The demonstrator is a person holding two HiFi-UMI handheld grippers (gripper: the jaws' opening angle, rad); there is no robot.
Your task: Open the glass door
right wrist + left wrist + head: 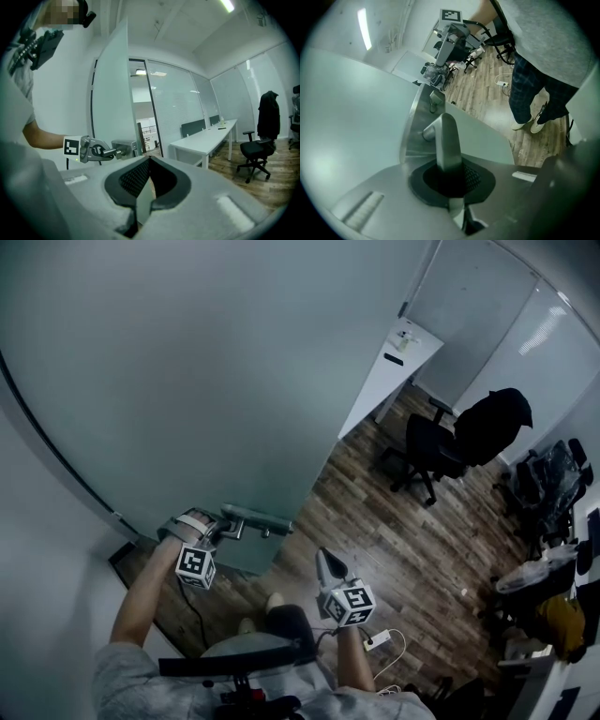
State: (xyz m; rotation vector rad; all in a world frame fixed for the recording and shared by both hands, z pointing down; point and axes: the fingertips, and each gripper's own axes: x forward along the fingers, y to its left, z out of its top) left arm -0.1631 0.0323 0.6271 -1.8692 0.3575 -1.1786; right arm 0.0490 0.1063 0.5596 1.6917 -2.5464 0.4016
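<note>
The left gripper [450, 174] clamps the glass door's [187, 381] lever handle [446, 138], its tip hidden between the jaws; beside the door, the right gripper [150, 161] is closed and empty

My head camera looked steeply down on the frosted glass door [187, 381]. The left gripper [217, 529] camera sat close against the silver metal lever handle [447, 140]. The right gripper [325, 561] camera faced level, farther off; all three shared that handle.

No word, number or brand can be read anywhere. The only printed marks are black-and-white square patterns without letters, on the left cube [195, 565] behind the left gripper [223, 527] and the right cube [350, 604] behind the right gripper [323, 559].
</note>
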